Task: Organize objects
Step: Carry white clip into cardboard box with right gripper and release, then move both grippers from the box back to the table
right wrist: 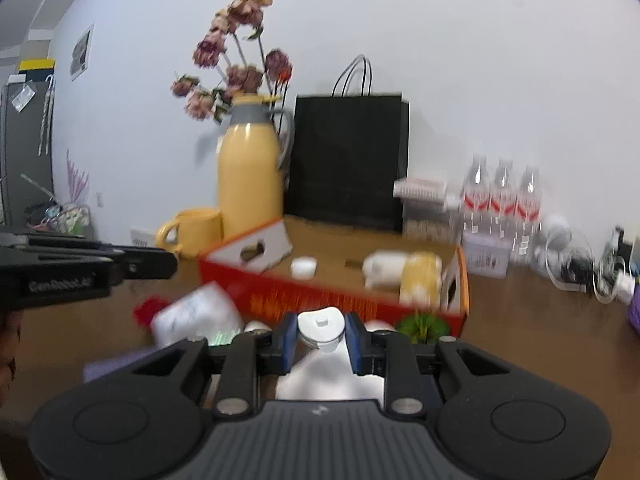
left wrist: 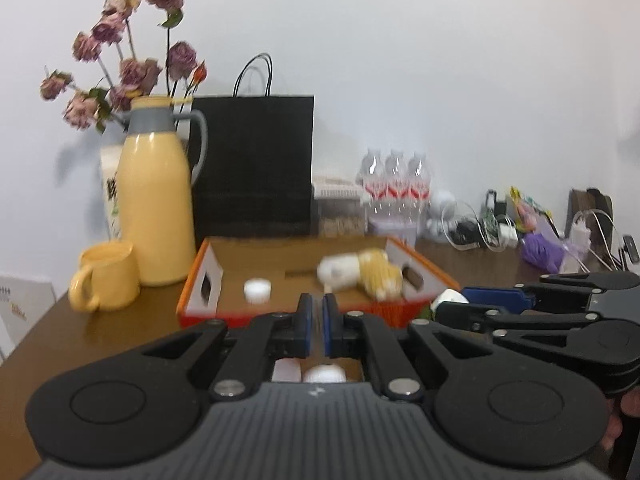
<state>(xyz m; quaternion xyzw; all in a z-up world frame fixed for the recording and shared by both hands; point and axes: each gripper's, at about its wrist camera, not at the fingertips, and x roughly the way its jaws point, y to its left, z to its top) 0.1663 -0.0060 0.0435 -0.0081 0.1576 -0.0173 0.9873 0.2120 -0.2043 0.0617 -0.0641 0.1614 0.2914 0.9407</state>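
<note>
right gripper (right wrist: 321,330) clamps white bottle (right wrist: 322,376) at its cap, keep it upright over orange box (right wrist: 340,300) (left gripper (left wrist: 318,312) closed, empty).

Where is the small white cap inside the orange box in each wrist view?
Left wrist view: small white cap sits on the box floor, left of centre, just above the shut left gripper.
Right wrist view: it lies mid-frame, above the right gripper.
Shared landmark: yellow thermos jug.

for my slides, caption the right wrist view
Right gripper shut on a white bottle, in front of the orange box.
</note>
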